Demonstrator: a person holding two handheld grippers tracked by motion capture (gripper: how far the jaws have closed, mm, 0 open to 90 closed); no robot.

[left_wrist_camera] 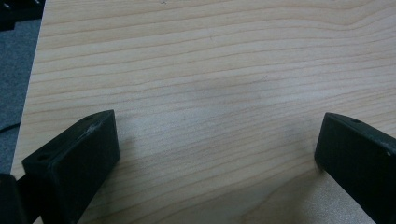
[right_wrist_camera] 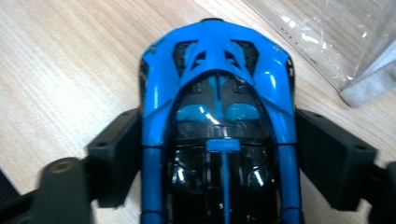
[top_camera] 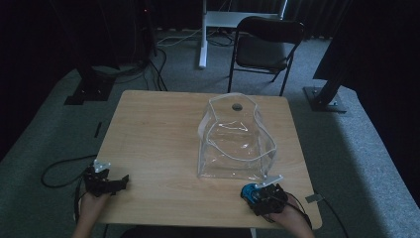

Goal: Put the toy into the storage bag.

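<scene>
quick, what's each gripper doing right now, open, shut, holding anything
Left gripper: open, jaws wide apart over the bare wooden table, holding nothing.
Right gripper: shut on the blue toy car, one jaw against each side.

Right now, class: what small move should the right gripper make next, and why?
Probably lift the blue toy car off the table: the right gripper is shut on it, and the clear bag stands open-topped just beyond.

Dim room; grey carpet (top_camera: 366, 148), black folding chair (top_camera: 265, 47) beyond wooden table (top_camera: 153, 129), possibly dark curtains behind.
</scene>
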